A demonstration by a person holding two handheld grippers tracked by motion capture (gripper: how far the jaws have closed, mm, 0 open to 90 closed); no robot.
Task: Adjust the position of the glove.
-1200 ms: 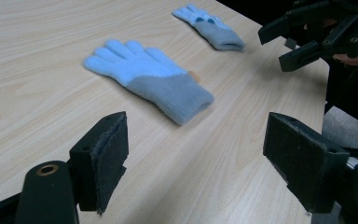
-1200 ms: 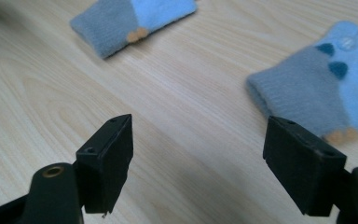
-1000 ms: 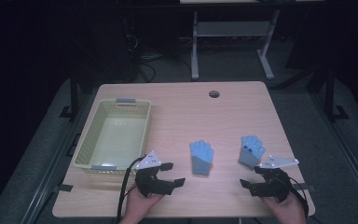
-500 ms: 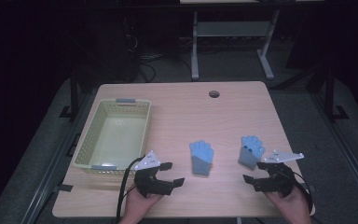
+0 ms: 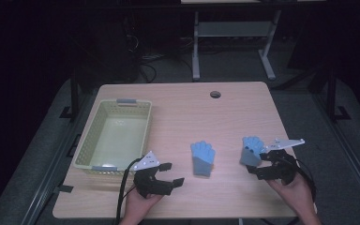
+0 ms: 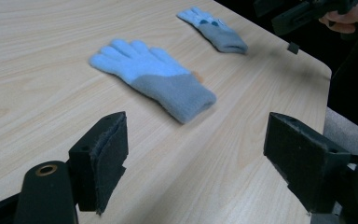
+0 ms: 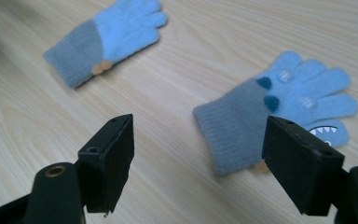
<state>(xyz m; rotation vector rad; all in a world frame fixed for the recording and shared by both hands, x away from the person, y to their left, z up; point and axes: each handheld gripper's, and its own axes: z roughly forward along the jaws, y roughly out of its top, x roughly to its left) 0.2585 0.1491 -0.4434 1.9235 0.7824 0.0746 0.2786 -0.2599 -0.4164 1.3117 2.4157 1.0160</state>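
Right gripper (image 5: 257,165): held spread at the near right of the pale wooden counter (image 5: 178,103), empty, its jaws wide either side of the grey cuff of the blue knitted glove with the monster face (image 7: 279,105).
Left gripper (image 5: 166,174): likewise spread and empty, low at the near edge, aimed toward the plain blue-and-grey knitted glove (image 6: 156,81).
Gloves: both lie flat on the counter — the plain one at near centre, the monster-face one (image 5: 251,150) just to its right, well apart from each other.
Basket: a pale yellow-green slatted plastic basket (image 5: 86,150) stands empty at the left, beyond the left gripper.
Risk, thin fabric: a closing gripper could slide over the flat knit and come away empty, or scrape the counter if it is brought too low.
Risk, edge: the monster-face glove might be pushed toward the near right edge if it is nudged rather than pinched.
Risk, carry: a glove pinched by the cuff alone would dangle and could catch the basket rim.
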